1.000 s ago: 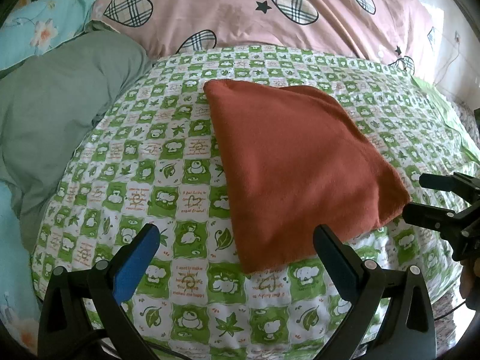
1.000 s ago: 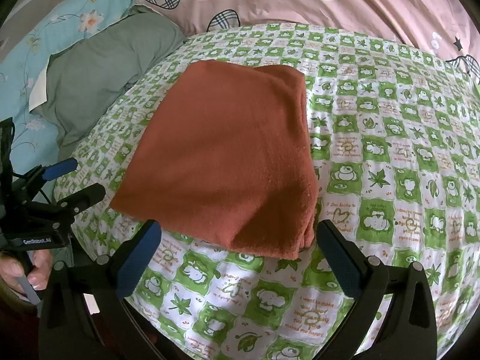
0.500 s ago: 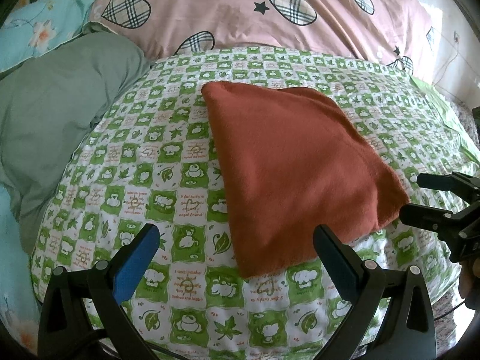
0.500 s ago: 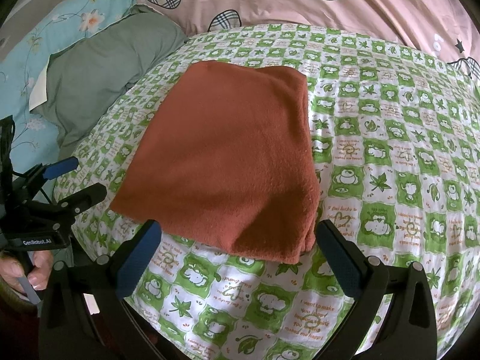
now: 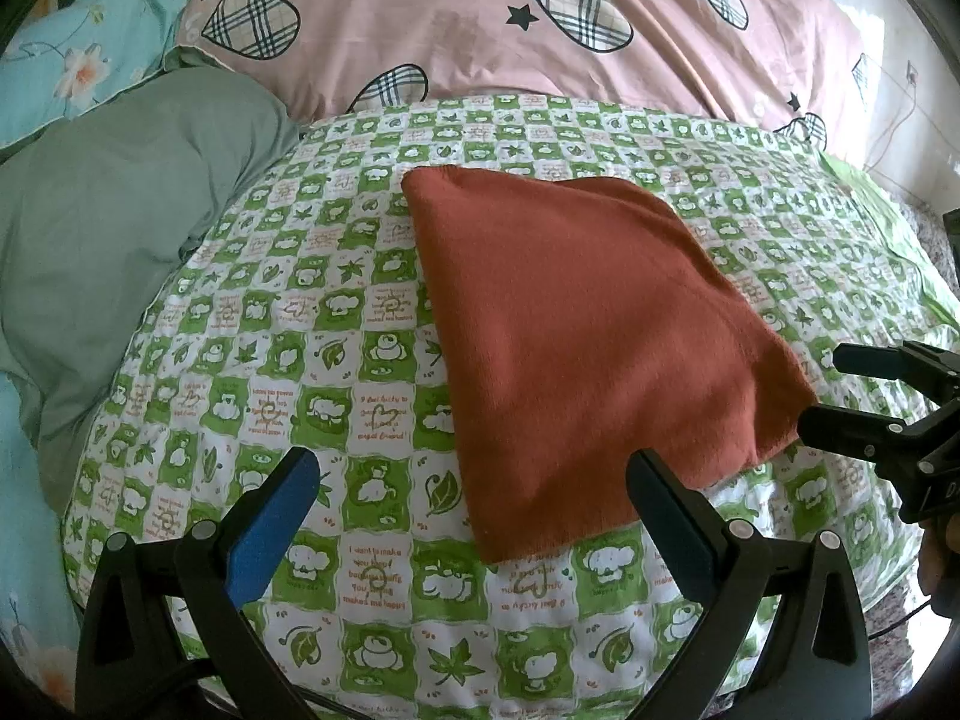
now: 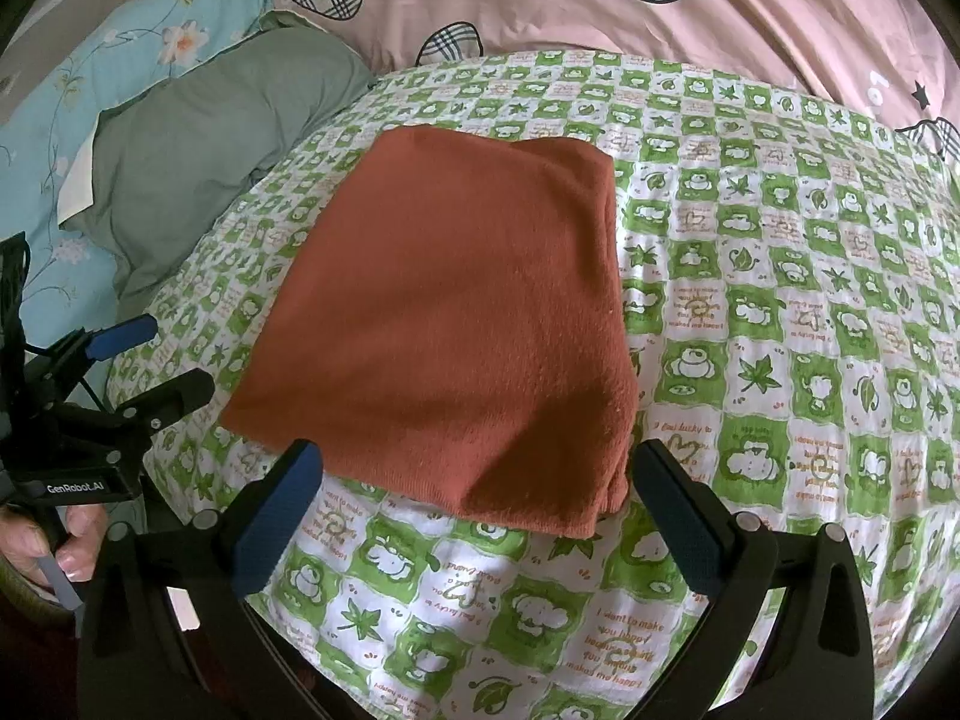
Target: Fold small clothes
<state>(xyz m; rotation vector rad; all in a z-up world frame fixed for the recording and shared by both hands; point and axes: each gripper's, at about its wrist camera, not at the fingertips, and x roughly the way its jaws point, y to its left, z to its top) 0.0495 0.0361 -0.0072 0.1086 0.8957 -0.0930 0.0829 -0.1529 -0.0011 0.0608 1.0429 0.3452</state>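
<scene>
One folded rust-orange garment [image 5: 576,336] lies flat on the green-and-white checked sheet [image 5: 336,360]. Near its front edge the left gripper [image 5: 474,498] and right gripper [image 6: 474,486] hover with fingers spread, gripping nothing. Beyond the garment sits a pink heart-print pillow [image 5: 540,30]; a grey-green pillow [image 5: 108,228] lies to its left.

Both grippers are black plastic: the left gripper [image 5: 471,483] and right gripper [image 6: 474,477] each have blue pads (inside the fingers), silver screws behind them, white "GenRobot.AI" lettering, and a bare-skinned hand [image 6: 42,546] gripping below.
</scene>
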